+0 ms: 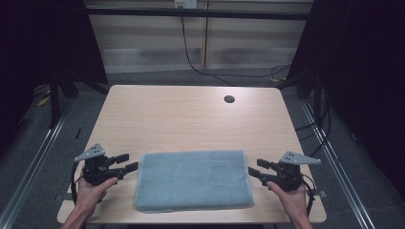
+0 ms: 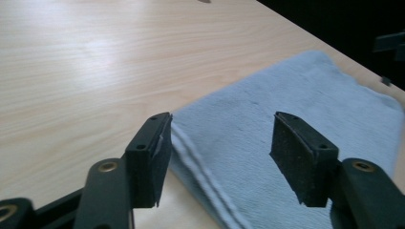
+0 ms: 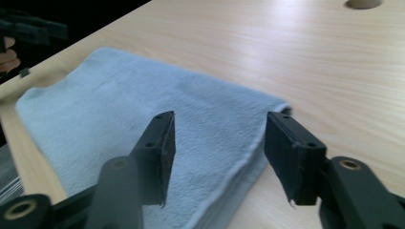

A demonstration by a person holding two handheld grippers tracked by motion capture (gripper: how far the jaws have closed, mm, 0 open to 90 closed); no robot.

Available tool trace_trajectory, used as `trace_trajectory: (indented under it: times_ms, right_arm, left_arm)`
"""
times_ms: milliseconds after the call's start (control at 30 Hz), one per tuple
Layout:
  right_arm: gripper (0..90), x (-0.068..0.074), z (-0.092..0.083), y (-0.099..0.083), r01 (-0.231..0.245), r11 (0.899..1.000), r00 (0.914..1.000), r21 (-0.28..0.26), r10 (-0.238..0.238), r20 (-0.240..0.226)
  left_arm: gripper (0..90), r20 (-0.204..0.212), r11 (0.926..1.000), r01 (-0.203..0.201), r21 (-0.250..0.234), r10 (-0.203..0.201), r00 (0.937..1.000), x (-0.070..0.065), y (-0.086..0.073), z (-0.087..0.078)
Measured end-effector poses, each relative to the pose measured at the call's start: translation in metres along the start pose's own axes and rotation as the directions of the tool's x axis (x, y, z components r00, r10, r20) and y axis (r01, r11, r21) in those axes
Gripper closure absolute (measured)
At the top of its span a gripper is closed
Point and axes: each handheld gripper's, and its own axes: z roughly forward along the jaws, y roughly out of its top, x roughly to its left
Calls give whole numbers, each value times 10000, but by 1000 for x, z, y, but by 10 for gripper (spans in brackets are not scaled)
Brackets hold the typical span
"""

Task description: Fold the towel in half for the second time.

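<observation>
A folded light blue towel (image 1: 193,179) lies flat on the wooden table (image 1: 191,114), close to its front edge. My left gripper (image 1: 131,162) sits at the towel's left edge, held in a hand and pointing right. In the left gripper view the jaws (image 2: 219,143) stand wide apart over the towel's (image 2: 296,95) near corner, and no pad presses on it. My right gripper (image 1: 253,166) sits at the towel's right edge, pointing left. It is open too (image 3: 217,143), its jaws apart just above the towel's (image 3: 143,105) folded edge.
A round cable hole (image 1: 229,99) is set in the table's far right part. Bare wood stretches beyond the towel. Dark floor, metal rails and a trailing cable (image 1: 191,57) surround the table. The towel's front edge lies near the table's front edge.
</observation>
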Motion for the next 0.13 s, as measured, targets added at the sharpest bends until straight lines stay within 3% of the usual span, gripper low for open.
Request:
trace_trajectory:
  times_ms: [33,133]
  right_arm:
    - [430,-3,-2,1,-36,10000,10000,-79,36,39]
    - [404,-10,-5,-1,-138,9999,9985,-53,140,524]
  left_arm:
    - [352,-331,9998,-188,91,191,9993,1,-1,0]
    - [287,-479,9993,204,298,-190,9987,8,-5,0]
